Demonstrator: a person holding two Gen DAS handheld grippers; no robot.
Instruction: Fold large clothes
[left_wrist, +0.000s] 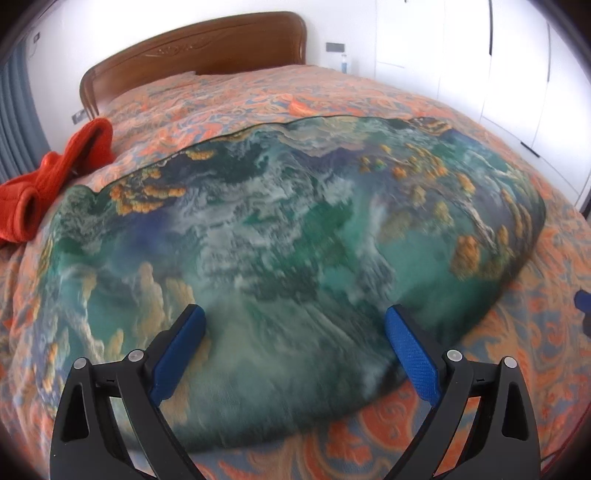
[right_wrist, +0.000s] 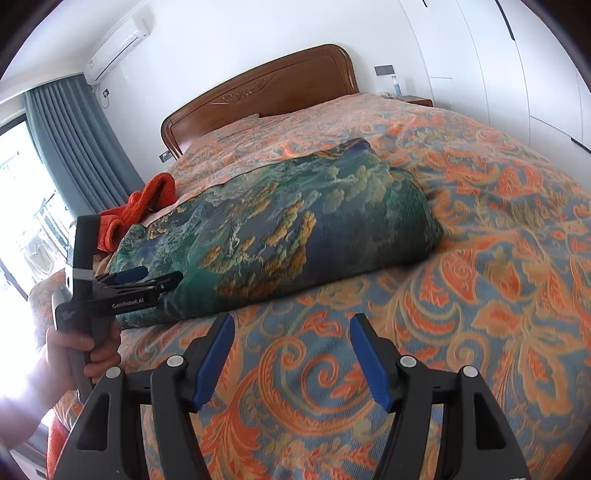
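Garment (left_wrist: 295, 229), green-blue print, folded into a thick bundle, lying on the bed (right_wrist: 480, 258) with its orange-patterned cover. Left claw (left_wrist: 295, 347): jaws spread wide, poised over the bundle's near edge, holding nothing. Right claw (right_wrist: 291, 358): jaws apart, empty, above bare cover beside the bundle. Orange cloth (left_wrist: 55, 173) near the wooden headboard (left_wrist: 199, 48).

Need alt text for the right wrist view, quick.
The open right gripper hovers over a bare patch of the orange patterned bedspread. Beyond lies a folded green garment, the left gripper at its near-left corner, red clothing behind.
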